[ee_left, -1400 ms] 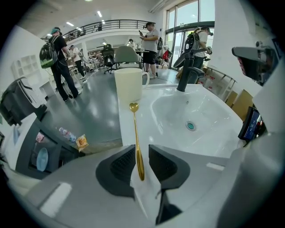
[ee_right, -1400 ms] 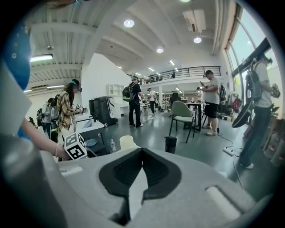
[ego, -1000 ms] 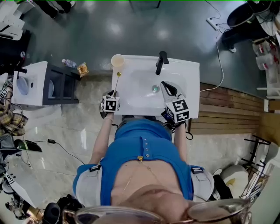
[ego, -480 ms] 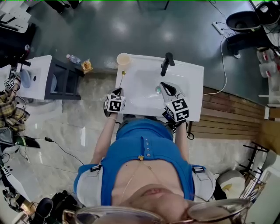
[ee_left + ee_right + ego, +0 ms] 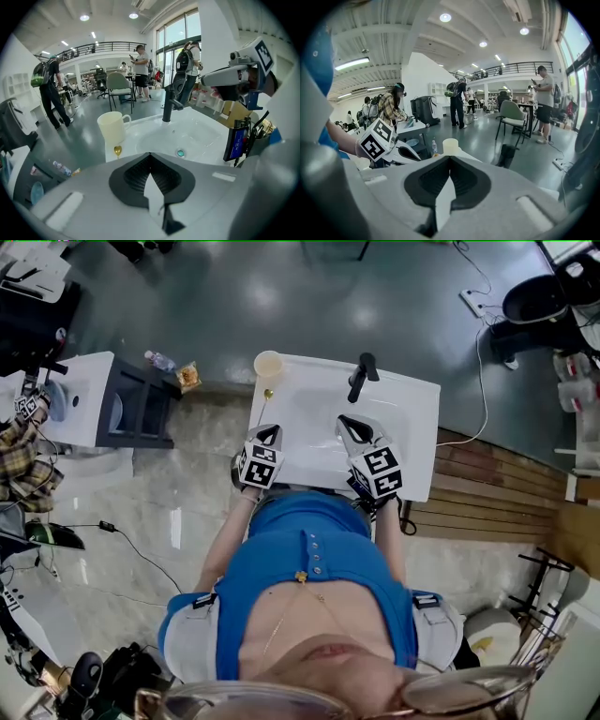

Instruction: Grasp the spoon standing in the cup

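Spoon [image 5: 117, 150]: gold, and outside the cup [image 5: 112, 126], not in it. Its bowl sits just on the near side of the cup's foot. Its thin handle runs back toward the person along the left edge of the white surface [image 5: 417, 418]. Whether it lies flat there or is propped cannot be told.

Left gripper [image 5: 150, 155]: jaws closed together, pointing forward and down toward the cup. No part of the spoon shows between them. In the left gripper view the handle drops out of sight behind the gripper body, to the left of the jaw seam, so the spoon is judged not held.

Right gripper [image 5: 449, 160]: jaws also closed on nothing, held over the basin near the tap [image 5: 361, 376], well apart from the spoon.

Key relation: the spoon is ahead and slightly left of the left gripper, which is the nearer one. The spoon's long axis is roughly parallel to the line along which that gripper points. A grasp would probably need the jaws reopened and shifted left across the handle.

Writing: none legible. Only the square black-and-white markers on the gripper cubes show.
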